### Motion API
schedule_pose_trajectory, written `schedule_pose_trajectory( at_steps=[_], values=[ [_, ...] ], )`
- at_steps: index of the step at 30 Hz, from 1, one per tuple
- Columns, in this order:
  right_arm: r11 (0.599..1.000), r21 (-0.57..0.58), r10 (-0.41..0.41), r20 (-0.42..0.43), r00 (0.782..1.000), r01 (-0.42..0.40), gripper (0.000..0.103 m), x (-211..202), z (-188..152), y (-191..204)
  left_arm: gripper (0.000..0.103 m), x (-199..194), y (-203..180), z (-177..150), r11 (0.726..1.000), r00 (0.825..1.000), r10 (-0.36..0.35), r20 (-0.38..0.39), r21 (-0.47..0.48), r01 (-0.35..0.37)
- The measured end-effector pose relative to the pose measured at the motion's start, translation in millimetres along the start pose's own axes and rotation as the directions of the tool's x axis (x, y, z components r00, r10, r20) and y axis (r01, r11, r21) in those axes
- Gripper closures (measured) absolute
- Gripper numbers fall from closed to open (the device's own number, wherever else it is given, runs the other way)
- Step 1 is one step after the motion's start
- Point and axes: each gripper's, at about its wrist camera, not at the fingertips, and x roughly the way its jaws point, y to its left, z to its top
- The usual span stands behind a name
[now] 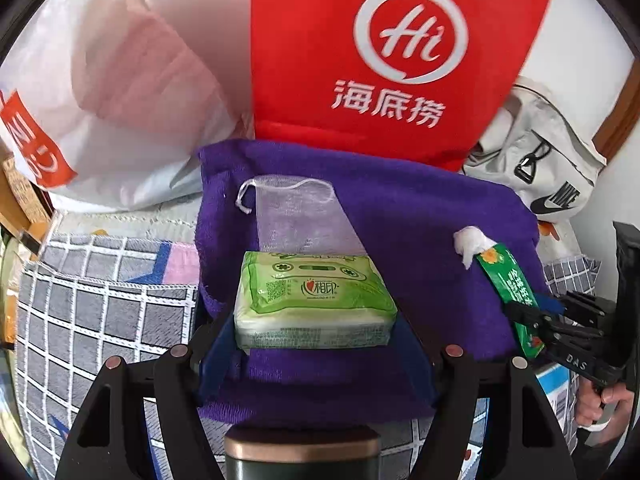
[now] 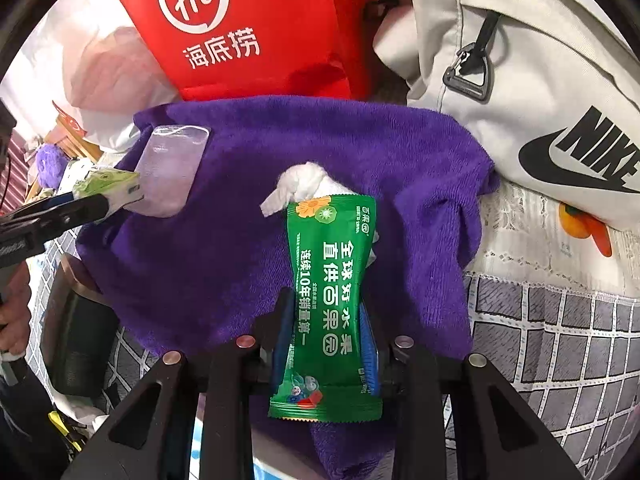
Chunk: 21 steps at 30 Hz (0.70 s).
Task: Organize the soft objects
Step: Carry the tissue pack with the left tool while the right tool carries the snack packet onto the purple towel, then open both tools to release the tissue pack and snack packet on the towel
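Note:
A purple towel (image 1: 400, 216) lies spread on the bed; it also shows in the right wrist view (image 2: 248, 216). My left gripper (image 1: 316, 344) is shut on a light green tissue pack (image 1: 312, 300), held over the towel. A white mesh pouch (image 1: 292, 212) lies on the towel just beyond the pack. My right gripper (image 2: 326, 344) is shut on a dark green wet-wipe packet (image 2: 328, 296) with a white wipe (image 2: 304, 186) sticking out of its top. That packet (image 1: 512, 292) and the right gripper (image 1: 560, 320) show at the right in the left wrist view.
A red bag with a white logo (image 1: 380, 52) stands behind the towel. A white plastic bag (image 1: 112, 92) sits to its left, a white Nike bag (image 2: 540, 92) to its right. A grey checked bedsheet (image 1: 92, 312) covers the bed.

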Motion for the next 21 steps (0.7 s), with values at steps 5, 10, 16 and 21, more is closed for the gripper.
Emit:
schedule_pose_trajectory(
  at_steps=[5, 10, 16, 21],
  values=[
    [1.000, 0.007, 0.002, -0.016, 1.000, -0.002, 0.071, 5.8, 0.1, -2.1, 0.031, 13.1, -0.8, -0.8, 1.000, 0.999, -0.013, -0.037, 0.000, 0.013],
    [1.000, 0.001, -0.003, -0.020, 1.000, 0.003, 0.067, 7.1, 3.3, 2.1, 0.030, 17.8, 2.4, -5.6, 1.000, 0.998, -0.029, -0.049, -0.010, 0.029],
    [0.999, 0.020, 0.050, -0.016, 0.999, -0.050, 0.053, 2.0, 2.4, -1.5, 0.030, 18.5, 6.6, -7.2, 0.999, 0.998, -0.037, -0.059, -0.009, 0.037],
    [1.000, -0.001, 0.030, 0.009, 1.000, -0.030, 0.038, -1.8, 4.0, 8.6, 0.029, 22.5, 6.3, -5.4, 0.999, 0.996, -0.042, -0.083, 0.000, 0.042]
  ],
)
